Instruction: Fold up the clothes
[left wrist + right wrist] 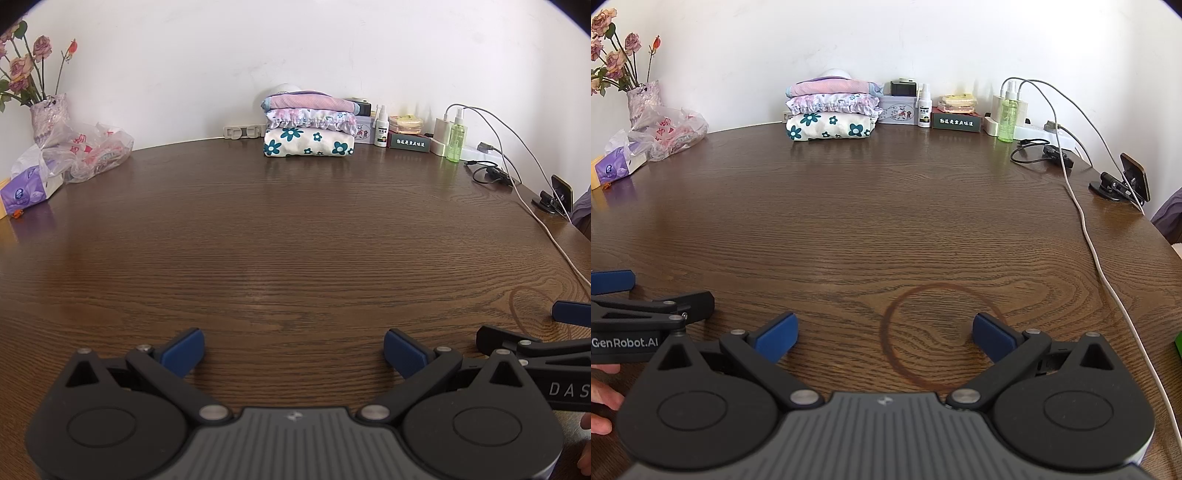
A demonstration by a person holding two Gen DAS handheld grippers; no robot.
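A stack of three folded clothes [309,125] [833,110] rests at the far edge of the brown wooden table [280,236] [871,221], against the wall: a white piece with teal flowers at the bottom, a ruffled floral one in the middle, a pink one on top. My left gripper [293,350] hovers low over the near side of the table, open, with nothing between its blue pads. My right gripper [885,336] is beside it to the right, open and empty too, above a dark ring stain [942,336]. No unfolded garment lies in view.
A vase of dried roses [44,110], a plastic bag [92,151] and a tissue pack [29,188] sit far left. Boxes, spray bottles [456,138], a power strip, cables [1089,236] and a phone stand [1123,181] crowd the far right. A hand [602,398] shows at the left edge.
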